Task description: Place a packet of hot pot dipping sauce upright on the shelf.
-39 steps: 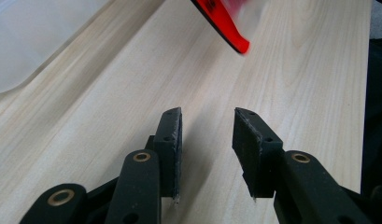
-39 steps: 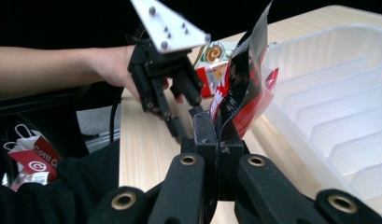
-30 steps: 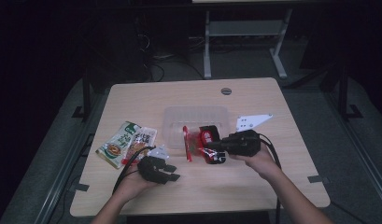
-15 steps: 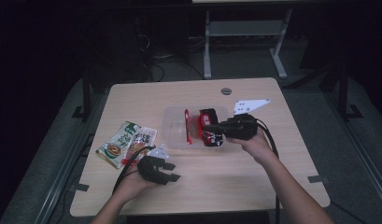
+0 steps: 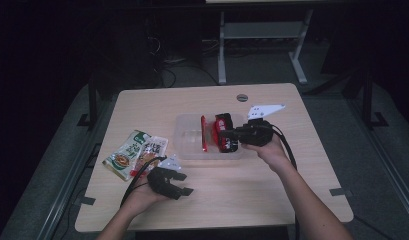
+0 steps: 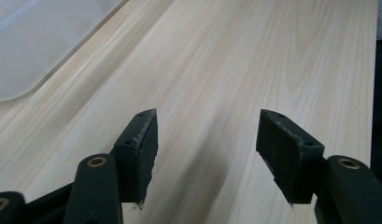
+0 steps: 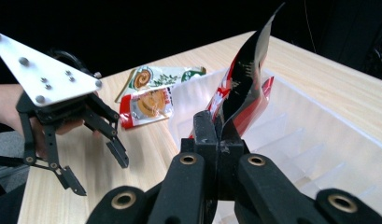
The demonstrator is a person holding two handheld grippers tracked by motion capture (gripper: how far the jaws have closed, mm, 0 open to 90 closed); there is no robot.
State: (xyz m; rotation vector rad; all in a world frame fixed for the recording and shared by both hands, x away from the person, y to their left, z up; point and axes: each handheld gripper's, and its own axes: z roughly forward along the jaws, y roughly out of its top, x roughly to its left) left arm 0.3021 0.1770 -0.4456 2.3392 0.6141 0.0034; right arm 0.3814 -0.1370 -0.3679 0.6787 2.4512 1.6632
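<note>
With my right gripper [image 7: 220,135] clamped on the red-and-black packet [image 7: 247,79] over the clear bin [image 5: 189,150] and my left gripper [image 6: 207,154] just opening, empty, beside it, the thin corner seemingly pinched may slip, dropping the packet outside.

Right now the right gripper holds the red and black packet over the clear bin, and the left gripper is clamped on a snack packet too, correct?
Not quite. The right gripper does hold the red and black packet over the clear bin, but the left gripper holds nothing: its jaws have just been opening, with bare table between them, as the left gripper view shows.
</note>
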